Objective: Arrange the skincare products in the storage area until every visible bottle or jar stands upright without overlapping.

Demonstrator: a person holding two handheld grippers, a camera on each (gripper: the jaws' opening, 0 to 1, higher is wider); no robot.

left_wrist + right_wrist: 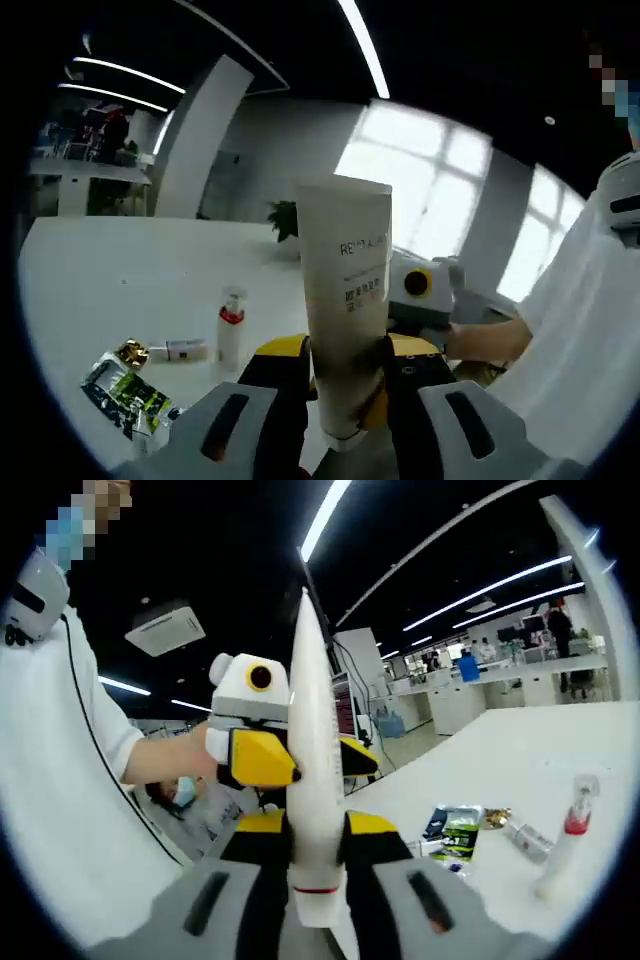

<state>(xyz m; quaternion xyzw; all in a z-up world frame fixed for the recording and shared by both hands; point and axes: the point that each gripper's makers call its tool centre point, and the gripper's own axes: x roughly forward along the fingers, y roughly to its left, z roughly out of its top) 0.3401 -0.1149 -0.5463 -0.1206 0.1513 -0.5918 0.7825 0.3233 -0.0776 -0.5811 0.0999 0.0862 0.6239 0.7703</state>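
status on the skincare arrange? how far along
Done: the red-collared bottle stands upright on the white table. In hand: both the left gripper and the right gripper are shut on the white tube, held up off the table. Left: stand the tube, plus the small tube lying flat beside the sachets.

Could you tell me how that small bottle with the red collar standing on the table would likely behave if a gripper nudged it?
The small bottle is tall and narrow on a small base, so it probably tips easily if pushed high. It looks like light plastic and may slide on the smooth white table. Once down, its round body would likely roll.
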